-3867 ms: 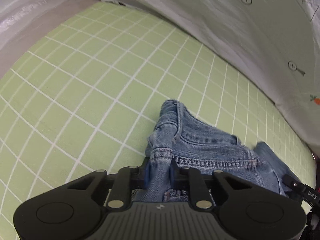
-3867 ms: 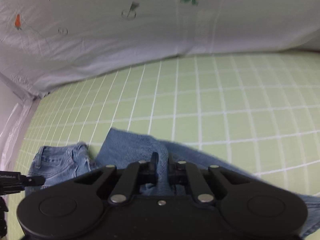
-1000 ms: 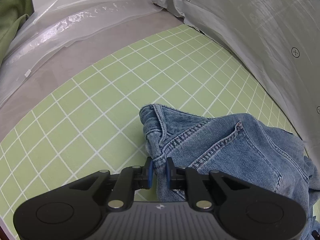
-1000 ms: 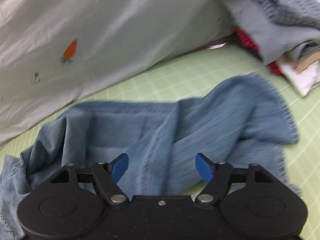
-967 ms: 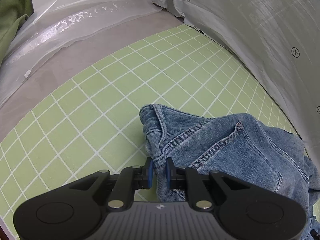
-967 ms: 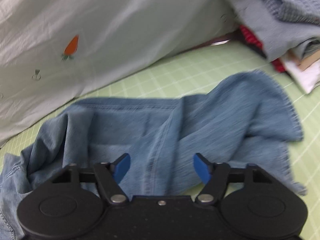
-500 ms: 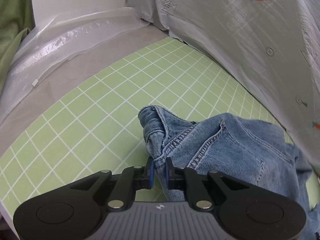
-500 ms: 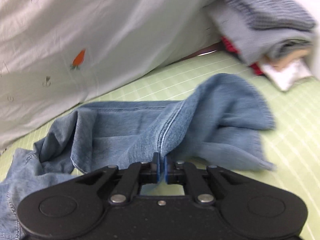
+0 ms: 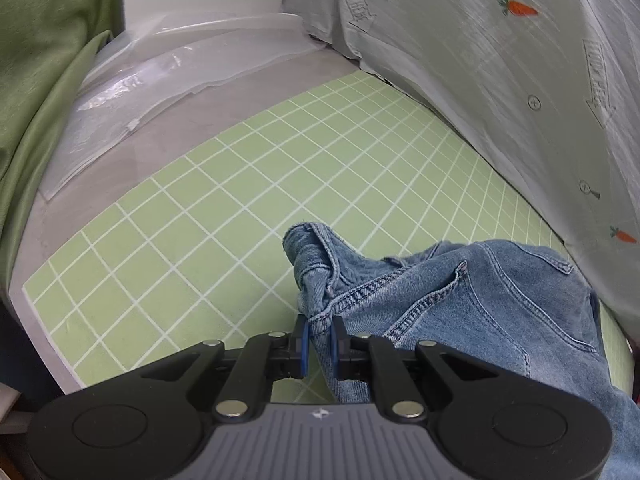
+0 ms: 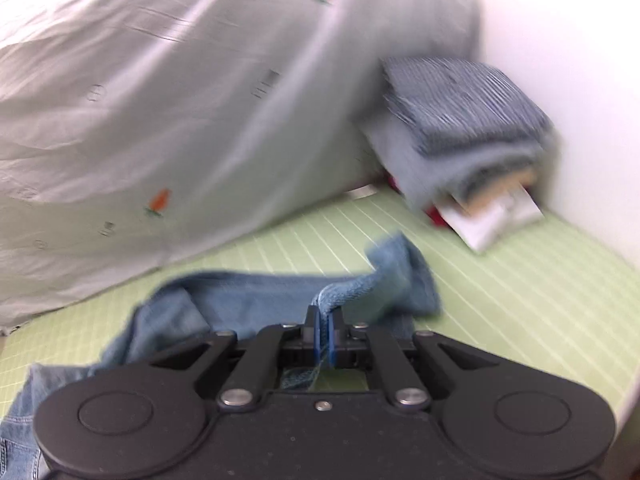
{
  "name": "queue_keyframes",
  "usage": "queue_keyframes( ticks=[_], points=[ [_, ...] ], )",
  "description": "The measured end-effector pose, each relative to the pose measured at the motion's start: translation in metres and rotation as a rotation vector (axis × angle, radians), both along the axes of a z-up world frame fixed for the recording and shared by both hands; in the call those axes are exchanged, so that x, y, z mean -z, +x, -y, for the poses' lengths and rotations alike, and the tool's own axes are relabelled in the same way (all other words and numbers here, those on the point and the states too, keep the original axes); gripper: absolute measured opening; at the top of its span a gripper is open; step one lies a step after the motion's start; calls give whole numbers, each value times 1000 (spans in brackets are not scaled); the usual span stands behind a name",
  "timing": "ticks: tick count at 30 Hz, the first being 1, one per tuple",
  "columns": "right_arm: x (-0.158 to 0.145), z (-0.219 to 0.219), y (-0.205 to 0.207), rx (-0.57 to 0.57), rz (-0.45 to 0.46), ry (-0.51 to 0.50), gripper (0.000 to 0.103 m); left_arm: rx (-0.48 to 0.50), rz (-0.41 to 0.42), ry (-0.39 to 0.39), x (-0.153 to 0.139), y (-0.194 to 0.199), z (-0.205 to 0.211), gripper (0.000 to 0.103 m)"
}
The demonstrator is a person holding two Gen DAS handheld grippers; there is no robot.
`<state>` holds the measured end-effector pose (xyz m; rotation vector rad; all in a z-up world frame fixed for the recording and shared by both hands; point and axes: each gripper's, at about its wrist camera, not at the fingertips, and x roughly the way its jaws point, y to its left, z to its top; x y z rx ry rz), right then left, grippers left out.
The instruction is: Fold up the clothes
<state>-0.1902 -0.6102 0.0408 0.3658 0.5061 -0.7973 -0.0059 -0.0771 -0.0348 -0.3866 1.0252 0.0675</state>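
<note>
A pair of blue jeans (image 9: 472, 304) hangs bunched above the green checked mat (image 9: 224, 216). My left gripper (image 9: 319, 334) is shut on the waistband end, with a back pocket showing to its right. In the right wrist view the jeans (image 10: 256, 304) stretch leftward in a sagging band, and my right gripper (image 10: 322, 330) is shut on a fold of a leg near the hem. The hem end droops to the right of that gripper. This view is blurred by motion.
A grey sheet with carrot prints (image 9: 500, 80) hangs along the back of the mat. Clear plastic sheeting (image 9: 132, 92) and a green curtain (image 9: 36, 80) lie to the left. A stack of folded clothes (image 10: 460, 136) sits in the far right corner against a white wall (image 10: 568, 80).
My right gripper went from open over the leg to shut on it, then rose and pulled the denim up. My left gripper kept its hold and lifted the waistband higher off the mat.
</note>
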Motion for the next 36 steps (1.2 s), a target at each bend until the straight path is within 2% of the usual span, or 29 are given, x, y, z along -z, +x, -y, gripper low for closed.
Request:
queue_keyframes(
  ticks=[6, 8, 9, 11, 13, 14, 15, 16, 18, 21, 22, 25, 27, 30, 32, 34, 36],
  points=[
    [-3, 0, 111, -202, 30, -60, 4, -86, 28, -1, 0, 26, -12, 12],
    [9, 0, 157, -254, 33, -39, 4, -114, 23, 1, 4, 40, -13, 12],
    [20, 0, 182, -274, 28, -8, 4, -124, 15, 7, 7, 48, -13, 12],
    [51, 6, 226, -327, -40, 120, 6, -144, -4, 15, 14, 63, -12, 12],
    [77, 12, 250, -346, -76, 252, 17, -157, -36, 20, 22, 77, -9, 12],
    [85, 13, 250, -341, -75, 282, 24, -153, -49, 33, 25, 83, -6, 12],
    [89, 13, 244, -318, -73, 281, 39, -142, -58, 51, 27, 87, -3, 12],
    [92, 14, 236, -289, -70, 269, 49, -129, -63, 71, 29, 91, 1, 12],
    [96, 21, 215, -211, -76, 246, 55, -108, -80, 98, 34, 95, 6, 12],
    [106, 45, 176, -33, -77, 239, 62, -94, -128, 114, 45, 100, 9, 12],
    [111, 57, 162, 41, -71, 253, 66, -91, -136, 117, 46, 101, 10, 12],
    [129, 99, 128, 260, -33, 350, 68, -76, -130, 138, 42, 105, 16, 12],
    [142, 119, 115, 333, -6, 404, 69, -66, -126, 152, 39, 107, 21, 12],
    [158, 139, 112, 347, 20, 468, 68, -61, -108, 159, 31, 106, 27, 12],
    [163, 143, 112, 340, 24, 490, 57, -63, -91, 154, 25, 102, 29, 12],
    [163, 143, 117, 319, -2, 486, 18, -62, -72, 140, 19, 95, 29, 12],
    [157, 138, 115, 283, 6, 450, 8, -60, -53, 126, 13, 88, 29, 12]
  ],
)
